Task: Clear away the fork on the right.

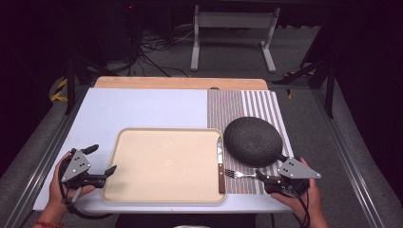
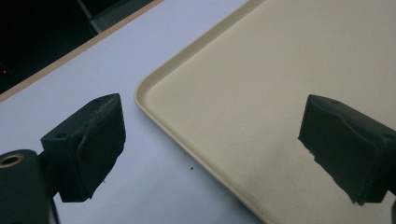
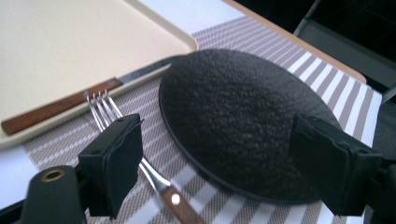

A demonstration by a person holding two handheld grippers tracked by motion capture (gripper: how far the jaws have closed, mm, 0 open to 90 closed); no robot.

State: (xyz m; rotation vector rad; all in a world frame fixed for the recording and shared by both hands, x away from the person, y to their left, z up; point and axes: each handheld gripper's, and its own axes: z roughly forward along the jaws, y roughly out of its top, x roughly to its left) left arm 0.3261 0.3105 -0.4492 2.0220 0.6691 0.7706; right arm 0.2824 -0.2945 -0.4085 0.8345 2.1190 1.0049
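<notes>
A beige tray (image 1: 166, 164) lies at the table's front, and a wooden-handled knife (image 1: 220, 164) rests on its right rim. Right of it, on a striped placemat (image 1: 247, 102), sit a dark round plate (image 1: 253, 141) and a fork (image 1: 240, 174). My left gripper (image 1: 102, 159) is open at the tray's left edge; in its own view the tray corner (image 2: 154, 88) lies between the jaws of the left gripper (image 2: 210, 144). My right gripper (image 1: 272, 166) is open at the plate's near edge. Its view shows the right gripper (image 3: 219, 163) spanning the plate (image 3: 233, 116), with the fork (image 3: 140, 158) beside one jaw and the knife (image 3: 60, 107) beyond.
The white table top (image 1: 142, 107) stretches behind the tray, with a wooden board (image 1: 180, 83) along its far edge. Metal rails run along both sides of the table. Beyond it stand a white frame (image 1: 233, 28) and cables on the floor.
</notes>
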